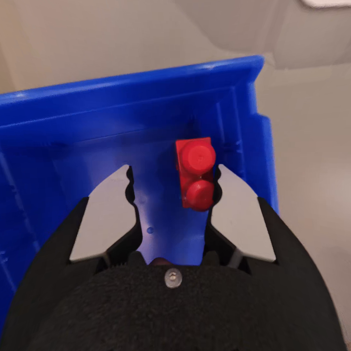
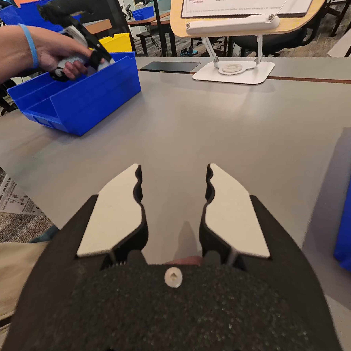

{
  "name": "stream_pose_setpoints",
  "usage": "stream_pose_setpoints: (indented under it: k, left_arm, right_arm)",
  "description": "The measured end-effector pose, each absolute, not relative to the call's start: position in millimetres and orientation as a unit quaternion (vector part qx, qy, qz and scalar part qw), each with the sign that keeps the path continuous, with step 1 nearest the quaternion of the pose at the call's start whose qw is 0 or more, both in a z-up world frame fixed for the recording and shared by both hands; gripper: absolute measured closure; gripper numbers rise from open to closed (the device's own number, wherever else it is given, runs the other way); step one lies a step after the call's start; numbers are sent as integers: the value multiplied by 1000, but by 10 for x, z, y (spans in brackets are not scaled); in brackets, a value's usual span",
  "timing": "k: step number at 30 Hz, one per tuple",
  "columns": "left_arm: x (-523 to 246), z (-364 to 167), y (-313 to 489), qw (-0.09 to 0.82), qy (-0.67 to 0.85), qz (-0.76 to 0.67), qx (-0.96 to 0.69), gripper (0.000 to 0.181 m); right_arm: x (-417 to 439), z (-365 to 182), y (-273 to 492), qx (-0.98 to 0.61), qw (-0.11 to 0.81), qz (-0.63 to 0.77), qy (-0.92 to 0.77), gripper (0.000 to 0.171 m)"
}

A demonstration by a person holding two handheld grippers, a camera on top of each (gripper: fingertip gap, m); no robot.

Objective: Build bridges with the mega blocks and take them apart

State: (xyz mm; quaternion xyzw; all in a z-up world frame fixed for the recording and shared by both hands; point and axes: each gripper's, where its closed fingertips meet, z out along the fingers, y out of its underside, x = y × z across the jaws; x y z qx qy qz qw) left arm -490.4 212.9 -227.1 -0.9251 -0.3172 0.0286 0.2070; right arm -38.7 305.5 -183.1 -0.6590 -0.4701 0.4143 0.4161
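Left gripper [image 1: 173, 171] was spread wide inside the blue plastic bin [image 1: 133, 85], its right finger [image 1: 218, 182] crowding the red two-stud plastic block [image 1: 195, 173]; closing off-centre could've knocked it sideways. Right gripper [image 2: 173, 171] hung open, empty.

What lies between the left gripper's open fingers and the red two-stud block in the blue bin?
Nothing but bare blue bin floor, in the left wrist view. The red two-stud plastic block lies between the left gripper's open fingers, close against the right-hand one.

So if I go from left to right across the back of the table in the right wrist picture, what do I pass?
Hand holding the left tongs → blue bin → black flat pad → white stand.
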Motion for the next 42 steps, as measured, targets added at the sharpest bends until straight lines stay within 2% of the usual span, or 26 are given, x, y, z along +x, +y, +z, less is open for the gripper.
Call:
stream_pose_setpoints:
  k: [2,3,4,5,14,22,27,34,42]
  left_arm:
    - [-4890,-2362,2113,185,-304,29,-934,110]
    - [-4872,-2397,2113,178,-301,25,-937,121]
    - [-4861,-2434,2103,170,-293,26,-941,141]
    - [-4871,-2466,2092,167,-283,36,-944,144]
    - [-4896,-2336,2060,195,-235,78,-949,144]
    - [-4394,-1270,1932,392,-169,152,-891,145]
    - [-3675,-946,1670,466,-141,194,-852,145]
    - [-2707,-1386,1496,504,-143,192,-830,145]
    - [-2428,-1966,1472,485,-169,157,-844,145]
  right_arm:
    - [-395,-1841,3031,-658,412,413,-475,107]
    - [-397,-1849,3022,-658,411,412,-478,107]
    - [-397,-1858,3016,-658,409,410,-481,107]
    - [-396,-1865,3015,-658,408,408,-483,107]
    - [-387,-1871,3039,-661,405,410,-480,111]
    - [-380,-1747,3183,-650,435,392,-485,114]
    - [-418,-1685,3298,-646,449,377,-489,115]
    - [-443,-1737,3318,-652,449,374,-483,117]
    - [-483,-1820,3270,-656,438,372,-488,117]
